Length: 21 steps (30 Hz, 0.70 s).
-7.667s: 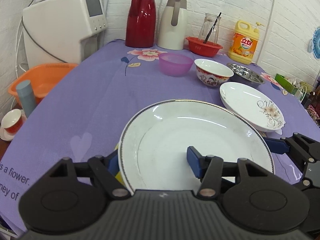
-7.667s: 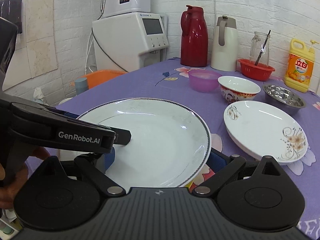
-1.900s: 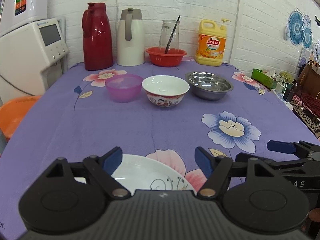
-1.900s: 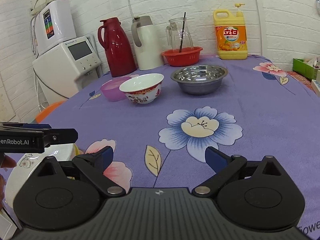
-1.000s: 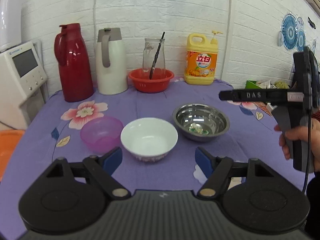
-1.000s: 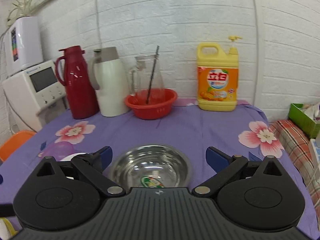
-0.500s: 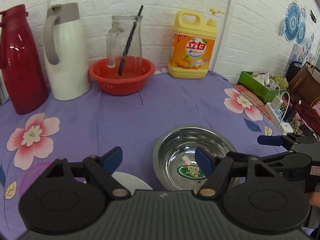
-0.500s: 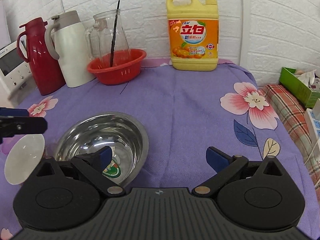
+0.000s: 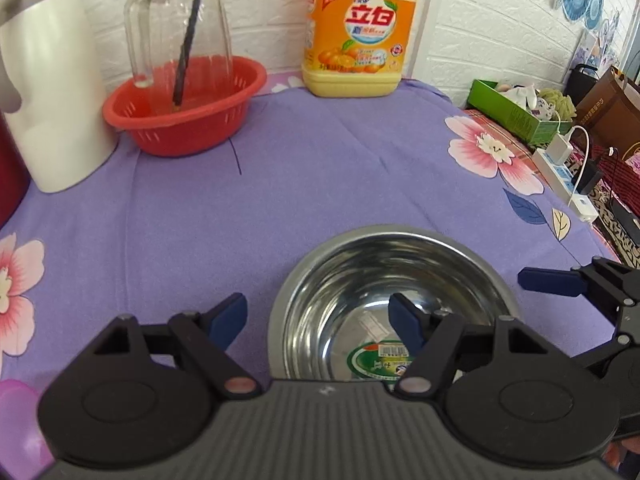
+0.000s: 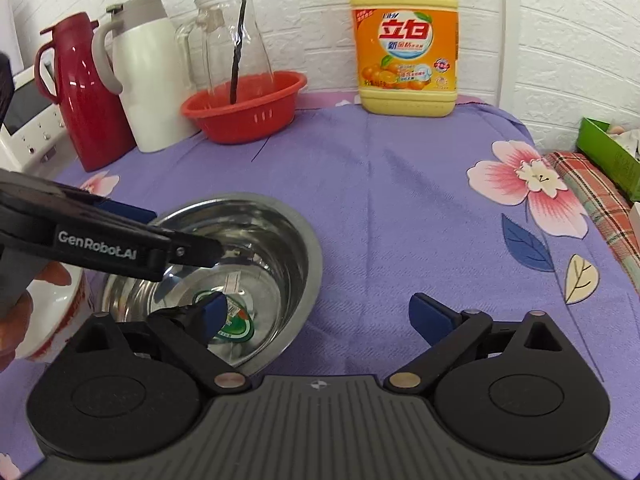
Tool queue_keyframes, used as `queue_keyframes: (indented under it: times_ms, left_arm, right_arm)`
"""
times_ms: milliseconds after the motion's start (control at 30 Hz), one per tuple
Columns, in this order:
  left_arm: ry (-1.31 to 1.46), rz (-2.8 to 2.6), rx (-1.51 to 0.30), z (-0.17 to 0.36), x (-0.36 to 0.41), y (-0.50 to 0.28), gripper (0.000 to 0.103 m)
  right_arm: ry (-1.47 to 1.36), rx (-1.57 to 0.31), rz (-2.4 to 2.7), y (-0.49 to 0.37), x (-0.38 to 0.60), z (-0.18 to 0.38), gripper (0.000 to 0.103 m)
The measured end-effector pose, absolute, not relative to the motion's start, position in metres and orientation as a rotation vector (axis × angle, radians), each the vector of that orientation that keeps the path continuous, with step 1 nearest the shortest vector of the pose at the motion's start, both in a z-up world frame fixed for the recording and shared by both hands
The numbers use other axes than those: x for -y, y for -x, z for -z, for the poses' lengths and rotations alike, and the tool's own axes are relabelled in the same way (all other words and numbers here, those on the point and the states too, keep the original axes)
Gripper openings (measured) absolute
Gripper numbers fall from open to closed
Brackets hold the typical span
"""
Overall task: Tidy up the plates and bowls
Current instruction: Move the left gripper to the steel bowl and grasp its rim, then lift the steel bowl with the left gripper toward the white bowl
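A steel bowl [image 9: 360,280] with a green sticker inside sits on the purple flowered tablecloth; it also shows in the right wrist view [image 10: 276,248]. My left gripper [image 9: 318,320] is open and straddles the bowl's left rim, one finger inside. My right gripper [image 10: 316,312] is open and straddles the bowl's right rim, its left finger inside. A white bowl with a red pattern [image 10: 56,320] sits just left of the steel bowl. Part of a pink bowl [image 9: 16,420] shows at the lower left.
At the back stand a red basket [image 9: 188,108] holding a glass jug [image 9: 180,28], a yellow detergent bottle [image 9: 358,32], a white thermos [image 10: 144,72] and a red thermos [image 10: 80,92]. A green box [image 9: 516,108] and a power strip [image 9: 564,168] lie off the table's right edge.
Both grippers have moved forward and down onto the steel bowl from either side. Earlier they left the stacked plates at the near end of the table.
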<state>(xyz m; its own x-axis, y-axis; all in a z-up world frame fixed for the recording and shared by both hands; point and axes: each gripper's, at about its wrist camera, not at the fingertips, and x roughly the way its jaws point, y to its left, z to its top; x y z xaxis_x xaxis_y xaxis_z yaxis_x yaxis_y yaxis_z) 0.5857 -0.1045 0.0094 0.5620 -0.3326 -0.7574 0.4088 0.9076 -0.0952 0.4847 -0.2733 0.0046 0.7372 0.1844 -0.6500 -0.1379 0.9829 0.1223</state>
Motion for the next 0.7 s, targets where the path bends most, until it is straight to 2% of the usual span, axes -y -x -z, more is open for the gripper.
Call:
queue_keyframes:
  times_ms: [133,167,200,300,467,700]
  left_arm:
    - [-0.112,0.449,-0.906,-0.001,0.109,-0.588,0.061]
    - [-0.123,0.465,-0.911,0.0,0.11,-0.587,0.05]
    - [-0.136,0.48,-0.915,0.001,0.112,-0.587,0.044]
    - [-0.169,0.5,-0.903,0.003,0.118,-0.582,0.037]
    - [-0.175,0.45,-0.892,-0.002,0.12,-0.58,0.035]
    - [-0.163,0.424,-0.846,-0.026,0.113,-0.557,0.036]
  right_arm:
    - [-0.027,-0.756,-0.202,-0.489,0.261,0.004,0.103]
    - [0.001,-0.747,-0.192,-0.488,0.258,0.005,0.103]
    - [0.017,-0.746,-0.188,-0.487,0.255,0.005,0.103]
    - [0.004,-0.745,-0.233,-0.485,0.251,0.002,0.103]
    - [0.012,-0.752,-0.271,-0.481,0.24,-0.002,0.1]
    - [0.001,-0.704,-0.287,-0.468,0.241,-0.019,0.103]
